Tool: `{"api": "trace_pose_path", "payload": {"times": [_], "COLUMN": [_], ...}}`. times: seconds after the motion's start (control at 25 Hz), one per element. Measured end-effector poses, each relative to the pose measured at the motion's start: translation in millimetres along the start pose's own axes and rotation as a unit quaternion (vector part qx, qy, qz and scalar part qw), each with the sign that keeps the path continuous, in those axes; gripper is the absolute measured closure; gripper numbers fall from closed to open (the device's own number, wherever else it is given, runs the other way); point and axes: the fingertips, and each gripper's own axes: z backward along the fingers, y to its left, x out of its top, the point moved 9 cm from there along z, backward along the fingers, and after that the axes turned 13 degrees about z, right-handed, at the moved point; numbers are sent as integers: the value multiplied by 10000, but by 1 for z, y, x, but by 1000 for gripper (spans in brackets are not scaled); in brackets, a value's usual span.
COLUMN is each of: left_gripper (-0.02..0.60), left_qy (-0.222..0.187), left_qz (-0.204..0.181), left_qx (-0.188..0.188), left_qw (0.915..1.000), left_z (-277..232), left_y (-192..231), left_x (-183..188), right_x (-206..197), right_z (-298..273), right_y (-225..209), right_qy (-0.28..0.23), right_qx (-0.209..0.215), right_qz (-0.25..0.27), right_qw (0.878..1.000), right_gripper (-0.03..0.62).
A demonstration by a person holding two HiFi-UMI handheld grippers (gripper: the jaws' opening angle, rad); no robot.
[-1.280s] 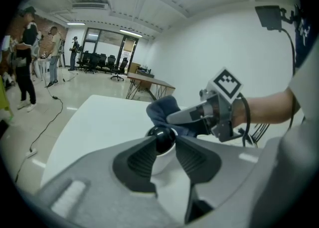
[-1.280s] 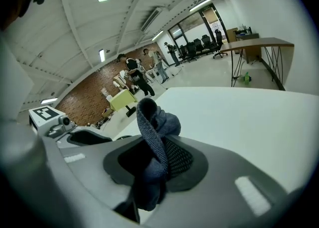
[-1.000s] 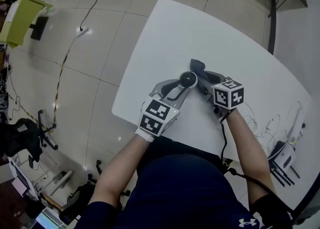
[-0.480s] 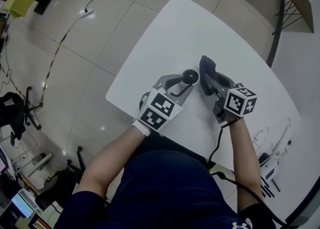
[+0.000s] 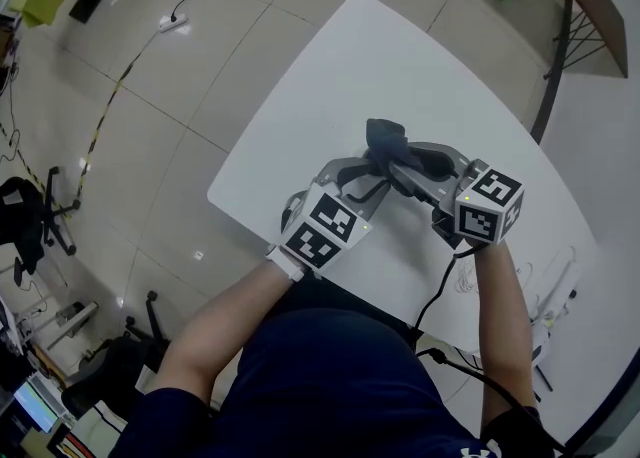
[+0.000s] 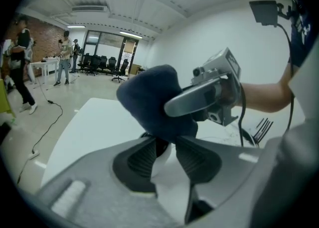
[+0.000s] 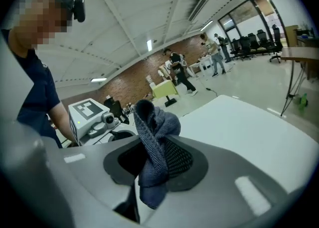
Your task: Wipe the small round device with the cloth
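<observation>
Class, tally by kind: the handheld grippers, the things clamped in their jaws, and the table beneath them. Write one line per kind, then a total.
Grippers: 2 (left gripper, right gripper)
Cloth: 1 (cloth, in the right gripper's jaws)
Small round device: 1 (small round device, mostly hidden under the cloth)
Table: 1 (table)
Total: 5

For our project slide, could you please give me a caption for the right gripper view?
Right gripper clamped on a bunched dark grey-blue knitted cloth, white table beyond.
</observation>
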Motion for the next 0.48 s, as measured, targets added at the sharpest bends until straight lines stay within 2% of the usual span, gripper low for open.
{"api": "trace_pose_path", "payload": {"times": [0.12, 0.28, 0.48], "left_gripper": [460, 460, 460], "left_qy": [-7, -51, -103], "left_qz": [-27, -9, 83], "left_qx": [33, 5, 8], "left_qw": [10000, 10000, 9999], "left_z": [-4, -4, 1], "left_y": [-4, -4, 0], "left_x": [1, 1, 1], "right_x": [-1, -2, -9], "right_z": [-5, -7, -11], "right_y": [-10, -20, -40], "right_qy": [329, 455, 324], "right_qx": [89, 45, -5], "right_qz": [152, 145, -306], "right_qw": [9993, 9988, 9990], "right_gripper": [499, 499, 499]}}
